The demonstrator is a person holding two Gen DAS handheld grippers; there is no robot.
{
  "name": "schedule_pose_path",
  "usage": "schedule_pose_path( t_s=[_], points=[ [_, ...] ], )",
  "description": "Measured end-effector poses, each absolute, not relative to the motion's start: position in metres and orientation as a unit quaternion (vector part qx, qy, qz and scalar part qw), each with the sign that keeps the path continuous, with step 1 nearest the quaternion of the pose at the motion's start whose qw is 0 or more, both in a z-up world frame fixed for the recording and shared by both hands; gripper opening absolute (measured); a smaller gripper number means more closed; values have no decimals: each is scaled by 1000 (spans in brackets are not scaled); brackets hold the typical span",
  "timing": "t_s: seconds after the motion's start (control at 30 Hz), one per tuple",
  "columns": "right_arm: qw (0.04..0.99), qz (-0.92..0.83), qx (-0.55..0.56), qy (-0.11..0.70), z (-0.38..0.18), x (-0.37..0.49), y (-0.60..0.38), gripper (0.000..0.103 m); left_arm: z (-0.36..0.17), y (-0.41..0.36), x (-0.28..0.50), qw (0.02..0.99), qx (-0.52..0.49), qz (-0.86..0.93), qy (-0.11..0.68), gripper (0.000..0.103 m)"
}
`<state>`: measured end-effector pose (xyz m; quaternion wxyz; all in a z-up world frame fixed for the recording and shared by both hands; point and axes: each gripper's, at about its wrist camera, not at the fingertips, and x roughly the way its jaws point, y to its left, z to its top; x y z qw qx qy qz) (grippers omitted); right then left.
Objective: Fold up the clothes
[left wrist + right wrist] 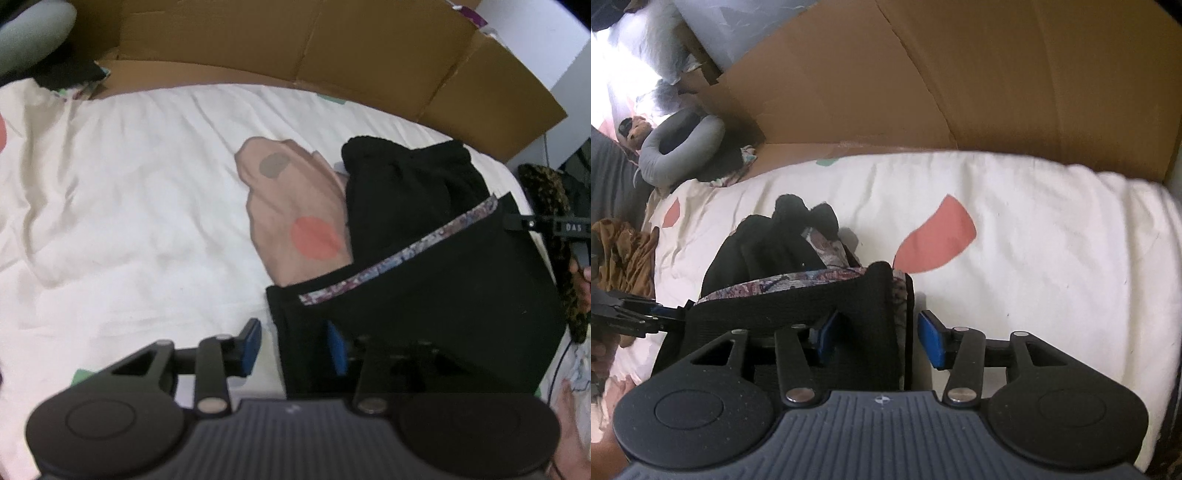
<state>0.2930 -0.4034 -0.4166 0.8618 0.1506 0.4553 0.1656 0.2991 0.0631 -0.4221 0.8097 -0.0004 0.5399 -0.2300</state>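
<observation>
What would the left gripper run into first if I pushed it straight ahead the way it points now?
Probably the black garment: its near edge already lies between the open fingers of the left gripper, with one pad hidden under the cloth. Beyond it lies the tan patch on the white bedsheet. Depth is unclear.

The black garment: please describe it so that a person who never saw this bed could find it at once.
Start from the white sheet with its coloured patches, in front of the cardboard wall. The black garment lies on it, both grippers' open jaws around its near edge. Only it has a flowery trim; the leopard cloth beside it is spotted brown.
</observation>
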Motion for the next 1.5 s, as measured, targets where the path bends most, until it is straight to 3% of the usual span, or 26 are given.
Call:
schedule_pose_path(
  t_s=[0.3,0.37,0.43,0.5,0.7,1.03,1.13,1.17,1.27,1.4,1.5],
  points=[
    [873,165,117,444,-410,287,-400,54,-403,65,289,829,36,-230,509,39],
    [871,168,118,446,-410,286,-401,54,-405,65,289,826,27,-239,511,24],
    [866,168,131,453,-413,289,-402,54,-409,62,290,818,25,-247,518,20],
    [864,169,136,454,-415,292,-402,54,-410,60,290,817,28,-255,516,6],
    [864,177,130,453,-413,293,-397,54,-397,56,289,838,46,-258,478,5],
    [843,180,192,469,-428,301,-408,56,-405,64,298,841,26,-244,481,5],
    [840,182,207,468,-432,302,-410,56,-410,65,299,834,13,-240,497,11],
    [842,181,203,465,-430,301,-410,54,-411,65,298,834,13,-234,500,17],
    [849,186,189,457,-425,297,-407,32,-415,68,297,831,5,-223,510,30],
    [859,182,176,444,-415,293,-405,12,-423,67,296,822,-12,-225,523,29],
    [870,178,165,429,-406,286,-405,7,-427,65,296,819,-14,-233,525,28]
  ],
)
